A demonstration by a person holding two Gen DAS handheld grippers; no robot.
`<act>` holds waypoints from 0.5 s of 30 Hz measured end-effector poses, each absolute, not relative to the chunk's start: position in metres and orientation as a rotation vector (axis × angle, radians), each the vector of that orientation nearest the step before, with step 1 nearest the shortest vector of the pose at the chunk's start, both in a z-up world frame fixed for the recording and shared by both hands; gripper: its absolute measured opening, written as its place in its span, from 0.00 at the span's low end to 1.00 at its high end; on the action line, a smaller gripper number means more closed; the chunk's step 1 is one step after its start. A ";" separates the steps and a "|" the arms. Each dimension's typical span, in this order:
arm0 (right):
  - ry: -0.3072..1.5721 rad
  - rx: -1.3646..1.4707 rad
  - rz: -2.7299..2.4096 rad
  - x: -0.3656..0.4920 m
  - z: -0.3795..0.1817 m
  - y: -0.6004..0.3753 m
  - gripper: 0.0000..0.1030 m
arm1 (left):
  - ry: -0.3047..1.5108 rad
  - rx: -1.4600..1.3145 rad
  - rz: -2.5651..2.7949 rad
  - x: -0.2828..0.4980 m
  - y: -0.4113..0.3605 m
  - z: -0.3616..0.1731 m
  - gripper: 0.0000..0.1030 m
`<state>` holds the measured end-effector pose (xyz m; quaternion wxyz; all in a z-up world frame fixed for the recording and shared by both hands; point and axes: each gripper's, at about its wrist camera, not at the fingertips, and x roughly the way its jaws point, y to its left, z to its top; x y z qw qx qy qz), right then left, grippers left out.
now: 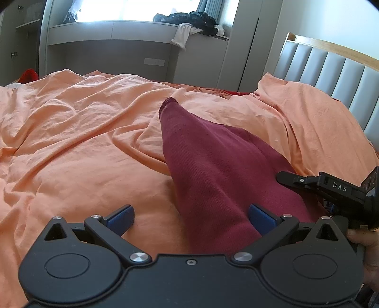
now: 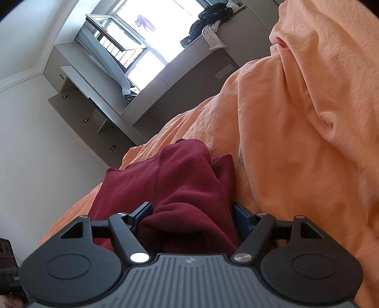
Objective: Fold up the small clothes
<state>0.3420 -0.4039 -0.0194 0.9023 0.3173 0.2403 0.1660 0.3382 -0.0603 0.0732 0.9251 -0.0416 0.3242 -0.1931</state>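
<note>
Bed [image 1: 71, 142] with rumpled orange sheet, grey padded headboard [image 1: 331, 68], window ledge heaped with dark clothes [image 1: 194, 20].
Maroon garment [image 1: 213, 165] lies on the sheet; left tool [image 1: 190, 219] wide open, garment between its pads; right tool [image 2: 191, 216] wide, bunched maroon cloth filling its gap.

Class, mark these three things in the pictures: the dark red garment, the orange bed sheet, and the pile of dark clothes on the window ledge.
dark red garment [image 1: 213, 170]: left wrist view, middle of its ribbed cloth.
orange bed sheet [image 1: 78, 132]: left wrist view, wrinkled bare stretch.
pile of dark clothes [image 1: 194, 20]: left wrist view, middle of the heap.
</note>
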 end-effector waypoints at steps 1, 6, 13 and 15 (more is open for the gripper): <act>0.497 0.657 0.344 0.342 -0.019 -0.403 0.73 | 0.666 -0.084 -0.396 0.338 -0.060 0.073 1.00; 0.497 0.660 0.345 0.342 -0.020 -0.404 0.72 | 0.667 -0.077 -0.392 0.339 -0.062 0.073 1.00; 0.492 0.651 0.352 0.340 -0.019 -0.403 0.66 | 0.681 -0.080 -0.392 0.341 -0.064 0.074 1.00; 0.490 0.649 0.354 0.340 -0.018 -0.403 0.64 | 0.690 -0.081 -0.392 0.342 -0.063 0.074 1.00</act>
